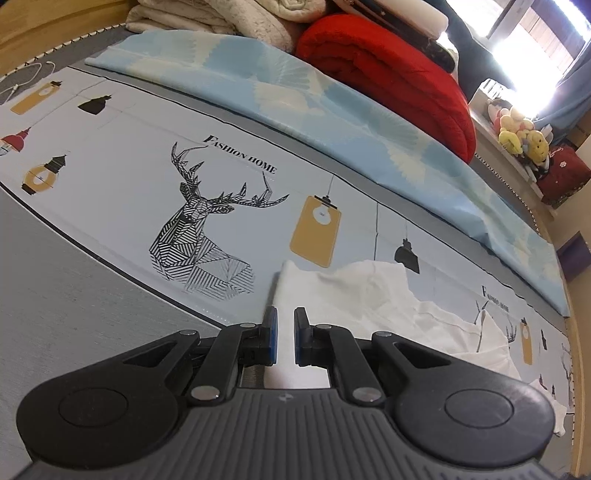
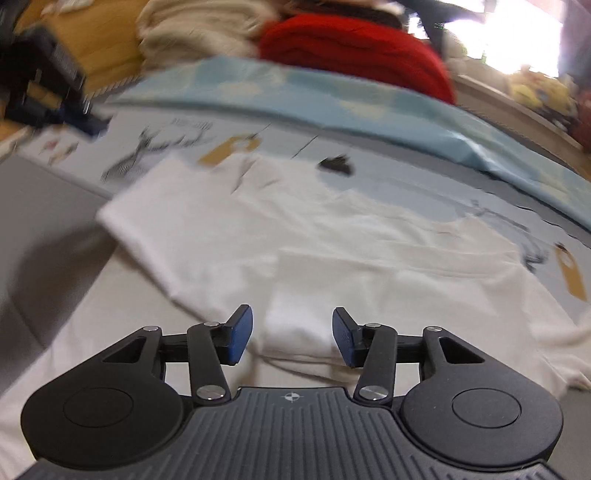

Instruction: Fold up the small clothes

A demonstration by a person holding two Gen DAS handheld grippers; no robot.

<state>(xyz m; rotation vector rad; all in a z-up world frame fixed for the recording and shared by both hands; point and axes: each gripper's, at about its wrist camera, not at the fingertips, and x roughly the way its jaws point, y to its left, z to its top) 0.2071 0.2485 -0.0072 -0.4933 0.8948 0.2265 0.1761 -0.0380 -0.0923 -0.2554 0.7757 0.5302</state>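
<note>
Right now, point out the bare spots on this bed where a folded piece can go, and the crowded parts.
Free: the plain grey strip left of the deer print, and the printed sheet between the deer and the white garment. Crowded: the far edge, where the blue quilt, red blanket and cream blankets pile up. The garment covers the near right.

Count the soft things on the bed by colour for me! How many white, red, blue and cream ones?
White: 1, the white garment
Red: 1, the red blanket
Blue: 1, the light blue folded sheet
Cream: 1, the cream blanket pile
Total: 4
</note>
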